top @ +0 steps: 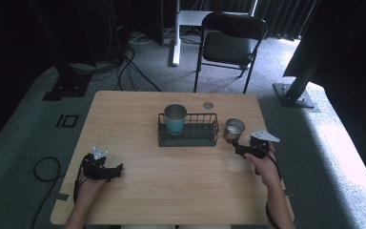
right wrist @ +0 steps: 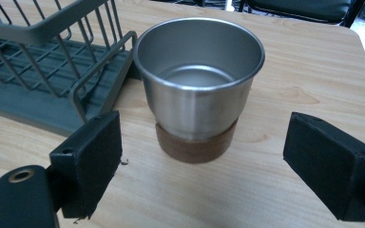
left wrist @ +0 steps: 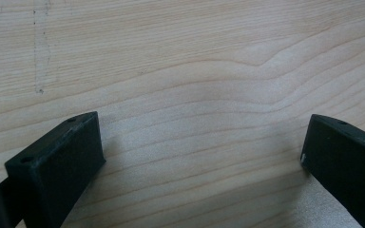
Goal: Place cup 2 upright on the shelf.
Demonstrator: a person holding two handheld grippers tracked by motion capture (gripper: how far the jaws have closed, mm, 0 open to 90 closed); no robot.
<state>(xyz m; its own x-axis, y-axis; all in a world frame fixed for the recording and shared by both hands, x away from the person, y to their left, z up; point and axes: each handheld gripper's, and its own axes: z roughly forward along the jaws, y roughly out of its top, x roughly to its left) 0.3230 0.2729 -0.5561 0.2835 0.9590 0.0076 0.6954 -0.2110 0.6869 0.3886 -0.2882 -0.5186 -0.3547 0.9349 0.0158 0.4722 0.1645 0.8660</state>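
A steel cup with a brown base (top: pixel 233 129) (right wrist: pixel 198 85) stands upright on the wooden table (top: pixel 171 171), just right of a dark wire rack (top: pixel 188 130) (right wrist: pixel 43 71). A teal cup with a steel rim (top: pixel 175 118) stands in the rack's left part. My right gripper (top: pixel 238 145) (right wrist: pixel 202 161) is open just short of the steel cup, its jaws wide apart and not touching it. My left gripper (top: pixel 116 171) (left wrist: pixel 202 156) rests open at the table's front left, with bare wood between its jaws.
A small round disc (top: pixel 208 105) lies on the table behind the rack. A black folding chair (top: pixel 228 43) stands beyond the far edge. Cables (top: pixel 43 171) trail on the carpet at the left.
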